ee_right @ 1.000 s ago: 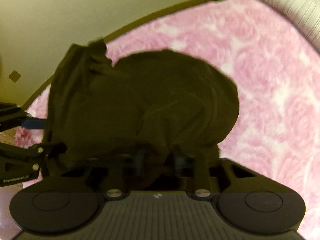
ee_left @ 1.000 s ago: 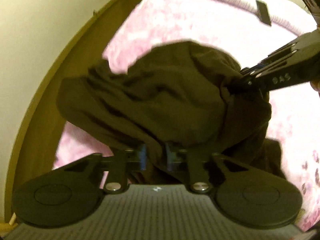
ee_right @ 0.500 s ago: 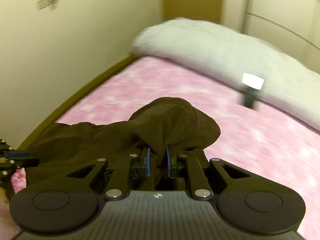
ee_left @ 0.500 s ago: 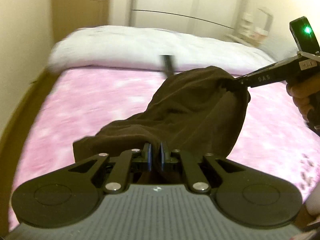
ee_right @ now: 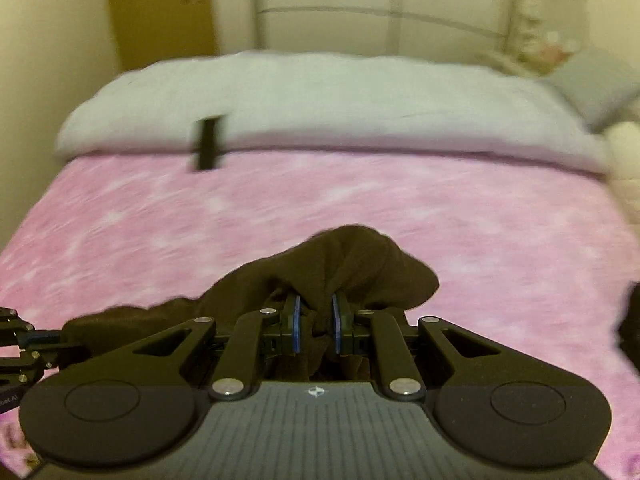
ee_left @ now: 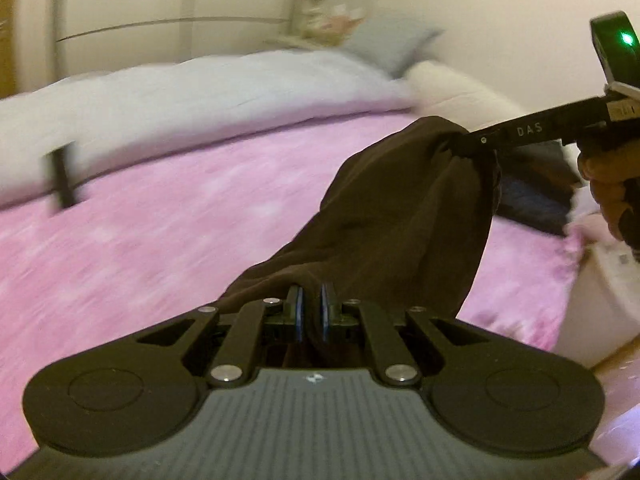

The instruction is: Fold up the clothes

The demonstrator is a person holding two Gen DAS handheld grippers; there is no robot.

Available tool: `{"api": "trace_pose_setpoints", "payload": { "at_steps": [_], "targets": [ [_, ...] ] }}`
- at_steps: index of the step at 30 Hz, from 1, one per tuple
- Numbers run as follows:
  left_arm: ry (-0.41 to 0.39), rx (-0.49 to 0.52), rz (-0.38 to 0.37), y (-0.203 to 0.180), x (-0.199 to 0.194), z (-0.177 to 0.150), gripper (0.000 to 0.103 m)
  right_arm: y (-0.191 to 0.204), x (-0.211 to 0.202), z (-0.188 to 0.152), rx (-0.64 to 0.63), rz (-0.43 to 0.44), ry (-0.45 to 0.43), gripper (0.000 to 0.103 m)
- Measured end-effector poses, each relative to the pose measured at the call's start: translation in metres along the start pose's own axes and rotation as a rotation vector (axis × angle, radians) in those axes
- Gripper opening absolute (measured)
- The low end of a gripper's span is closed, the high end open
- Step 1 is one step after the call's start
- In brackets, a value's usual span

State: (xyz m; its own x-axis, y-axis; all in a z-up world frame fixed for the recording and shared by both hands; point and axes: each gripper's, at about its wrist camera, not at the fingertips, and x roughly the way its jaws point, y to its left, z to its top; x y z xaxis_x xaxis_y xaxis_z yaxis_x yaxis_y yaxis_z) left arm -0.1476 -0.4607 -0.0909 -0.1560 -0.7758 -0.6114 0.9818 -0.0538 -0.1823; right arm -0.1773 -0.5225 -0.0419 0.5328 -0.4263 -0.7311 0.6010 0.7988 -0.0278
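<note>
Both clamped: left gripper pinches one part of the dark brown garment, jaws narrow with cloth between them. Right gripper likewise pinches a bunch of the same cloth. Garment hangs stretched between the two, lifted above the pink blanket on the bed. Further back: small black object at the blanket's edge, white duvet, grey pillow.

Left gripper, seen from its own wrist camera: the 2 fingers are drawn nearly together, pinching dark cloth between the blue pads. Right gripper: fingers likewise clamped on a bunch of the same cloth, held level to the right of the left one, with a hand wrapped around its grip.
</note>
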Motion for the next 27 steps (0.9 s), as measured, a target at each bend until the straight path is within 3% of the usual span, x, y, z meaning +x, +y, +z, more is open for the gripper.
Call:
{"api": "trace_pose_setpoints", "payload": {
  "at_steps": [4,8,10,11,14,15,16,19,21,23,26,27],
  "targets": [
    [-0.078,0.074,-0.114,-0.047,0.046,0.06,0.006,-0.024,-0.032,0.003,-0.08,-0.109,-0.091,0.014],
    [-0.116,0.057,-0.137,-0.05,0.063,0.09,0.013,-0.047,-0.065,0.006,-0.161,-0.218,-0.181,0.014],
    [-0.114,0.039,-0.086,-0.034,0.051,0.082,0.014,-0.059,-0.081,0.007,-0.201,-0.273,-0.227,0.014],
    [-0.113,0.03,-0.057,-0.026,0.045,0.077,0.021,-0.065,-0.089,0.008,-0.221,-0.3,-0.249,0.014],
    [-0.044,-0.048,0.077,0.022,0.011,0.038,0.029,-0.083,-0.113,0.01,-0.282,-0.382,-0.317,0.014],
    [-0.004,-0.082,0.137,0.041,-0.005,0.019,0.029,-0.071,-0.11,0.005,-0.327,-0.372,-0.328,0.004],
    [0.033,-0.112,0.198,0.059,-0.023,0.0,0.029,-0.043,-0.094,-0.007,-0.397,-0.325,-0.326,0.0],
    [0.123,-0.172,0.349,0.102,-0.08,-0.052,0.029,0.042,-0.047,-0.041,-0.572,-0.163,-0.303,0.0],
    [0.178,-0.208,0.436,0.127,-0.119,-0.087,0.035,0.094,-0.02,-0.067,-0.566,0.002,-0.235,0.0],
    [0.217,-0.242,0.477,0.145,-0.14,-0.11,0.04,0.137,-0.007,-0.091,-0.537,0.126,-0.157,0.0],
    [0.258,-0.288,0.486,0.169,-0.148,-0.131,0.045,0.166,-0.015,-0.121,-0.492,0.207,-0.068,0.0],
    [0.26,-0.286,0.473,0.168,-0.141,-0.129,0.049,0.165,-0.018,-0.128,-0.482,0.212,-0.039,0.007]
  ]
}}
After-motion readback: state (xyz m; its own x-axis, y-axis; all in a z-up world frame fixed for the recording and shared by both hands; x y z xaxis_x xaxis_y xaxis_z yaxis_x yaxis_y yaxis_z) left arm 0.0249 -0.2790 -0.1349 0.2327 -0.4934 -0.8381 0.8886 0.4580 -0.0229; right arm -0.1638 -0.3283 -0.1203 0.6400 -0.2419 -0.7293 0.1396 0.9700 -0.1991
